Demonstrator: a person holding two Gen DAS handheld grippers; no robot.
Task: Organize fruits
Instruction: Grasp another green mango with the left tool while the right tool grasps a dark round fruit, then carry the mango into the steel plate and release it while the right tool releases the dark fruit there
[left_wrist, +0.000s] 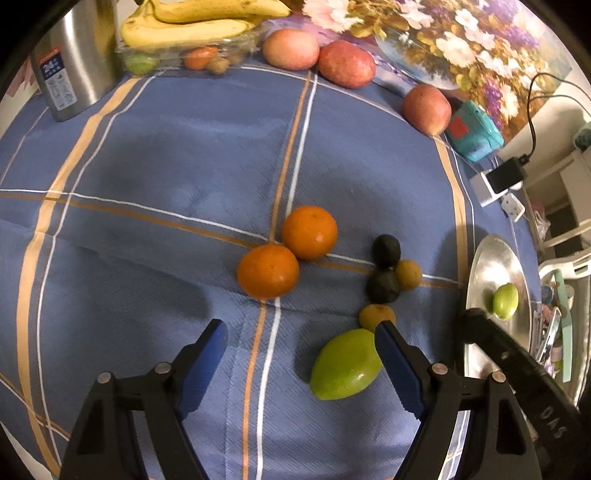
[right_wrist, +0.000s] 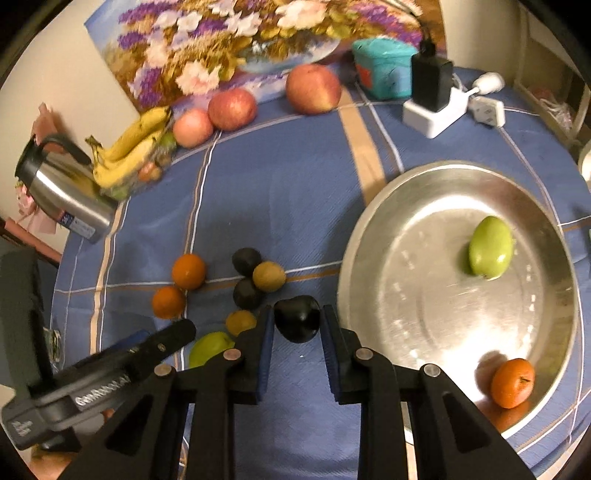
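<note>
My right gripper (right_wrist: 297, 325) is shut on a dark plum (right_wrist: 297, 318) and holds it just left of the silver plate (right_wrist: 369, 236). The plate holds a green fruit (right_wrist: 490, 246) and an orange (right_wrist: 512, 382). My left gripper (left_wrist: 301, 332) is open above the blue cloth, with a green fruit (left_wrist: 345, 364) between its fingers, against the right finger (left_wrist: 397, 363). Ahead lie two oranges (left_wrist: 267, 271), two dark plums (left_wrist: 384, 266) and two small brown fruits (left_wrist: 408, 274). The plate's rim (left_wrist: 476, 273) shows at the right in the left wrist view.
At the table's far edge stand three apples (right_wrist: 232, 109), a banana bunch on a plastic box (right_wrist: 129, 147), a steel flask (right_wrist: 62, 192), a teal box (right_wrist: 384, 68) and a charger block (right_wrist: 432, 103). A flower painting (right_wrist: 236, 44) leans behind them.
</note>
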